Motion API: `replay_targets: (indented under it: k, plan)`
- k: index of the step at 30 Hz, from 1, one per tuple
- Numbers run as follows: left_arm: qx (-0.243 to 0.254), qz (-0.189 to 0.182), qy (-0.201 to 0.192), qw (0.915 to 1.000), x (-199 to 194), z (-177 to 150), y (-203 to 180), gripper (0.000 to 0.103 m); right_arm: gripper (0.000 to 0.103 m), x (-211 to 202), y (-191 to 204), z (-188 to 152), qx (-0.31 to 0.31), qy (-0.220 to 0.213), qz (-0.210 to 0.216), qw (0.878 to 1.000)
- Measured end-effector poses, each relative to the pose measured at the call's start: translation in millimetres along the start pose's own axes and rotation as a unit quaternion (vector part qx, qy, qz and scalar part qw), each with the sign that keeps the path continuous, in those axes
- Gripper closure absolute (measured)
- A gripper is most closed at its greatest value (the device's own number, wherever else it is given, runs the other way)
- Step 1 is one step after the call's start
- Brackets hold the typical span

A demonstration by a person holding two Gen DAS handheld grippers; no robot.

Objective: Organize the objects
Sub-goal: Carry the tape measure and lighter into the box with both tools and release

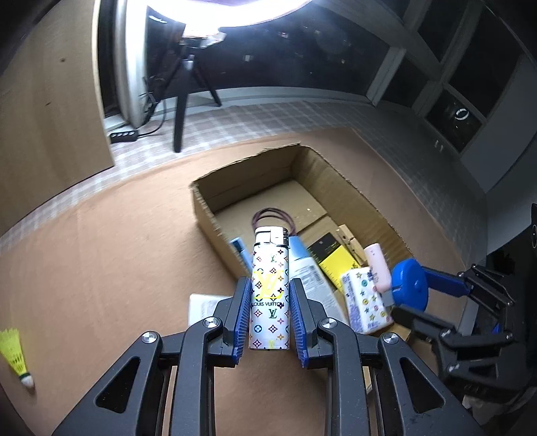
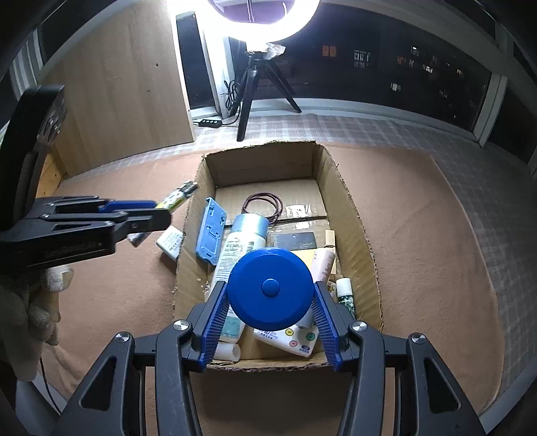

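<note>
A tan, felt-like surface (image 2: 419, 241) is filling most of both views, with a strip of pale checked cloth (image 2: 386, 125) running along its far edge. Beyond that, dark night windows (image 2: 386, 57) are showing small lit squares from buildings outside. A bright ring light (image 2: 295, 23) on a black tripod (image 2: 250, 97) is glaring down from the far side, beside a wooden panel (image 2: 117, 90) and a black power strip (image 2: 208, 122).

An open cardboard box (image 2: 362, 241) is sitting in the middle of the surface. Inside it are lying a blue plastic holder (image 2: 210, 231), a white bottle (image 2: 235, 248), a loop of dark cord (image 2: 265, 204), a pink tube (image 2: 324, 263), a yellow and black packet (image 1: 330, 258) and a white tissue pack (image 1: 365, 298) printed with coloured flowers.

The left gripper (image 1: 270, 308) is clamping a white lighter (image 1: 270, 291) upright between its blue pads, near the box's left wall and above the surface. The lighter is carrying a coloured monogram pattern and the words "LOUIS VUITTON". A gloved hand (image 2: 30, 312) is holding this gripper.

The right gripper (image 2: 270, 318) is gripping a round blue disc (image 2: 270, 288) with a centre button, directly over the near end of the box.

A small white packet (image 2: 171, 243) is lying on the surface just outside the box's left wall; its print is too small to read. A yellow shuttlecock (image 1: 16, 359) is lying well apart, at the left edge of the surface.
</note>
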State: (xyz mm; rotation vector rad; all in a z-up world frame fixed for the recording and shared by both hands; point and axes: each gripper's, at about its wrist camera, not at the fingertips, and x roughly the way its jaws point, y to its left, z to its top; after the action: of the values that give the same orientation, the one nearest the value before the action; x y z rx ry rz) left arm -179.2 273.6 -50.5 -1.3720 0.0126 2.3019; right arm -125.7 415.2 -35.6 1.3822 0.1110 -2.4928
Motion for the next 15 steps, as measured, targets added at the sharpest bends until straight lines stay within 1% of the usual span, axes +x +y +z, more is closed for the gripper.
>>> replay_targets:
  k: [4,6,7,11,15]
  plan:
    - [0.005,-0.007,0.001,1.0000,6,7,-6,0.076,0.056,3,-1,0,0.003,0.001,0.003,1.000]
    - [0.009,-0.004,0.002,1.0000,7,9,-9,0.061,0.055,3,-1,1,0.005,-0.001,0.003,1.000]
    - [0.015,0.000,-0.003,0.9999,6,10,-10,0.060,0.053,3,-2,2,0.008,-0.001,0.004,1.000]
    - [0.016,0.007,-0.004,0.9998,4,9,-5,0.060,0.052,3,-4,2,0.018,0.002,0.011,1.000]
    - [0.008,0.017,-0.001,0.9998,2,4,10,0.060,0.052,-1,-6,-2,0.025,0.000,0.012,1.000]
